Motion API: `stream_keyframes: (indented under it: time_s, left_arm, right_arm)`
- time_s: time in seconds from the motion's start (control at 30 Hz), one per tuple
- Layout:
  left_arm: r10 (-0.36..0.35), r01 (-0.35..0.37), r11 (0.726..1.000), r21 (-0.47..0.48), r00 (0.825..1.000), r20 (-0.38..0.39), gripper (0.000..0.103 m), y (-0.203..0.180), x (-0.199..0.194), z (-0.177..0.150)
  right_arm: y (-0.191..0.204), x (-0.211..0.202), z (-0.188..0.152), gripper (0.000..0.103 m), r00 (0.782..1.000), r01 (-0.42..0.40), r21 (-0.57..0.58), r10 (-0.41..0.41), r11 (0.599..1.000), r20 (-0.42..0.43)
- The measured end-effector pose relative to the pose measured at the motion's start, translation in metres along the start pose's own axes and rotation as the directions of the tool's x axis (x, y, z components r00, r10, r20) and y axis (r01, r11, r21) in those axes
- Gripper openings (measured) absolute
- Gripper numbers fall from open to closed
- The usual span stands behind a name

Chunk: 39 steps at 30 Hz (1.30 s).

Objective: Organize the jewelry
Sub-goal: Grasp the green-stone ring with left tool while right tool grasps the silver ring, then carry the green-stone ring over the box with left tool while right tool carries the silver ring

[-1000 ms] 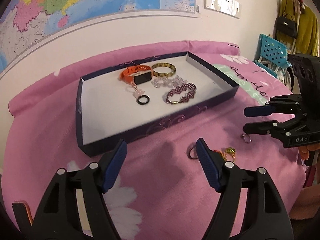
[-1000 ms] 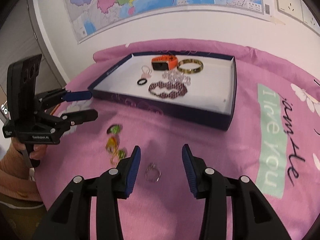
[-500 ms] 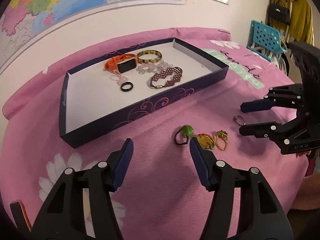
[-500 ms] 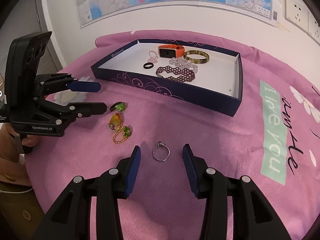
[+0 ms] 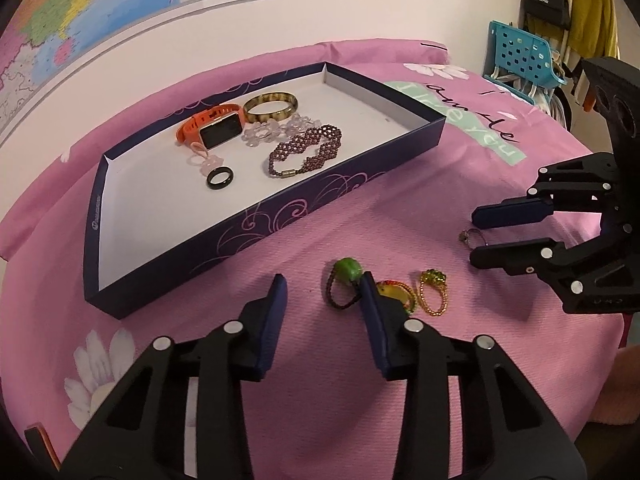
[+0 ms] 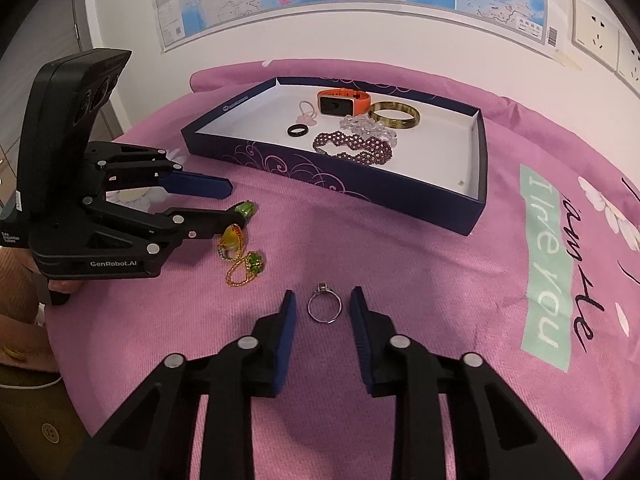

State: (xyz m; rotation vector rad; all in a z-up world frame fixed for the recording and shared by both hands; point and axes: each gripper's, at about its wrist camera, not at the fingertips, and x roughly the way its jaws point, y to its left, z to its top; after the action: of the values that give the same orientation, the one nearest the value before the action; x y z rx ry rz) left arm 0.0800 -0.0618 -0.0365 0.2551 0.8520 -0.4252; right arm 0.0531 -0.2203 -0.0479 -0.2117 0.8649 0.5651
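On the pink cloth lies a green-bead ring (image 5: 345, 271) (image 6: 245, 209). My left gripper (image 5: 323, 280) (image 6: 236, 204) is lowered around it, its jaws closing; the ring sits against the right finger, and the left pad is clear of it. A silver ring (image 6: 324, 308) (image 5: 468, 236) lies between the closing jaws of my right gripper (image 6: 323, 294) (image 5: 473, 237), with a gap on both sides. A yellow ring (image 5: 394, 290) and a gold ring with a green stone (image 5: 434, 280) lie beside the green one. The dark blue tray (image 5: 280, 216) (image 6: 320, 172) stands behind.
Inside the tray lie an orange watch (image 5: 212, 130), an amber bangle (image 5: 272, 106), a dark beaded bracelet (image 5: 308, 150), a clear bracelet (image 5: 276, 130) and a black ring (image 5: 219, 177). A turquoise chair (image 5: 520, 48) stands beyond the table's right edge. A hand (image 6: 60, 288) holds the left gripper.
My left gripper has moved forward and down over the green-bead ring, and its jaws have narrowed. The right gripper has stayed over the silver ring, its jaws drawing closer together.
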Motion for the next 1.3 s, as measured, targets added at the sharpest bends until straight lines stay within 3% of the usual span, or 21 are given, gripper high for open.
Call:
stream_keyframes:
  time_s: [0.07, 0.3, 1.3]
  left_arm:
    - [-0.011, 0.011, 1.000, -0.009, 1.000, -0.001, 0.033, 0.001, 0.000, 0.000]
    - [-0.037, 0.037, 0.999, -0.024, 0.999, 0.001, 0.017, 0.000, 0.000, 0.000]
    - [-0.046, 0.055, 0.983, -0.175, 0.997, 0.059, 0.016, 0.028, -0.027, -0.009]
  right_arm:
    - [0.001, 0.001, 0.001, 0.017, 1.000, -0.004, -0.005, 0.004, 1.000, -0.001]
    - [0.003, 0.002, 0.003, 0.016, 1.000, -0.011, -0.003, 0.011, 1.000, -0.002]
    - [0.000, 0.001, 0.019, 0.016, 0.994, -0.089, 0.073, 0.084, 0.993, 0.070]
